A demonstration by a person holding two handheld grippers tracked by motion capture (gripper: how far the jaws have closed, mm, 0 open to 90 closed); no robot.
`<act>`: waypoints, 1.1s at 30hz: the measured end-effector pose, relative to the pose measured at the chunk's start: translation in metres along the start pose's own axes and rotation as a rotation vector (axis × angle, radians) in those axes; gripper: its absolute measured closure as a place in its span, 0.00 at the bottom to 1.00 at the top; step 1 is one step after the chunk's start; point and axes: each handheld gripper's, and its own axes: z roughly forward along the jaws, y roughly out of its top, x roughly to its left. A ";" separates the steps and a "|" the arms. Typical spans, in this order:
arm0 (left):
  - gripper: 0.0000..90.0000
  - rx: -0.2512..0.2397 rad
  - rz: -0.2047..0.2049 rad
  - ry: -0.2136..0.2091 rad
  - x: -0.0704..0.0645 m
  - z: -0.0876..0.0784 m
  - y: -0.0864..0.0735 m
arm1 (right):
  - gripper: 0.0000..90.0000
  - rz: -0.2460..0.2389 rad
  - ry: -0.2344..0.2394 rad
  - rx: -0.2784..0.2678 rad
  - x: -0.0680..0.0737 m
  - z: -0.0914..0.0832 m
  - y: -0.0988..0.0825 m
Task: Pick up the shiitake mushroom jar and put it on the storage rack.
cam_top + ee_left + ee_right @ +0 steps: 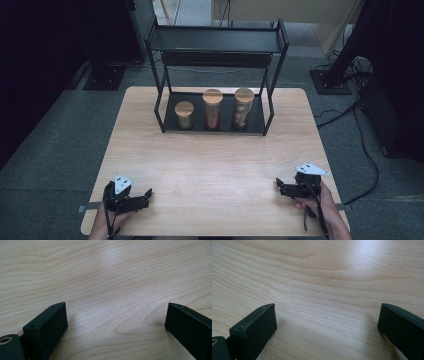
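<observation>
Left gripper [148,192] at 7 o'clock and right gripper [278,183] at 5 o'clock are resting on the table [210,165], jaws spread wide, gripping nothing.

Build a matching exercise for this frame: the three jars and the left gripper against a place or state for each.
Things:
1. shortest jar
2. middle jar
3. right jar
4. left gripper

Places or states:
A. open, at the table's near left edge
B. left end of the rack's bottom shelf
C. reddish contents
D. right end of the row

Pairs: 1-B, 2-C, 3-D, 4-A
</observation>
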 end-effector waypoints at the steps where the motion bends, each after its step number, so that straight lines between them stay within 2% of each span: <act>1: 0.05 0.000 0.000 0.000 0.000 0.000 0.000 | 0.02 -0.001 0.000 0.001 -0.001 -0.001 -0.001; 33: 0.05 0.000 -0.002 0.005 -0.001 0.000 0.000 | 0.02 0.013 -0.020 0.004 -0.017 -0.020 -0.019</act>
